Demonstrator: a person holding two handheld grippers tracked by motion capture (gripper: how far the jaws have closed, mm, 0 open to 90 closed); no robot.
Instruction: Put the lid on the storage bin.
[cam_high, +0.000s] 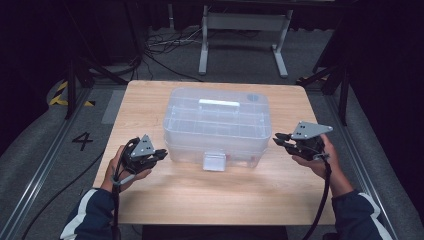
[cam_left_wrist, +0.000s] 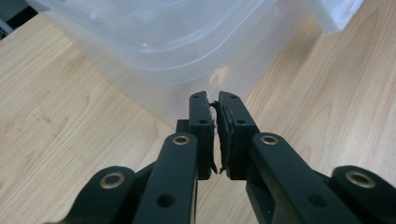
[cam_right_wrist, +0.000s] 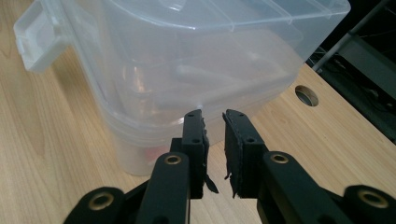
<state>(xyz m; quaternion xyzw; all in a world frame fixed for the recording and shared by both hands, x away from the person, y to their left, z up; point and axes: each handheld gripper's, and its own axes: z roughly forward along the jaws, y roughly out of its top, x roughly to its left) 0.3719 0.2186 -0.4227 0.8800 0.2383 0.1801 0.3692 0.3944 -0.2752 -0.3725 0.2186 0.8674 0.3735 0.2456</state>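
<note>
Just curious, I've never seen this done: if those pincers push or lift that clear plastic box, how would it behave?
The box looks thin-walled and nearly empty, so probably light for its size. Broad and low on the table, it should slide rather than tip. Its glossy walls may be slippery for the left gripper and right gripper; the front latch or top handle likely offers a surer hold.

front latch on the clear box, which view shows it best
The high view: the front latch faces the camera squarely, centred on the clear box. The right gripper view catches it side-on at the box's corner; the left gripper view cuts it off at the frame edge.
</note>
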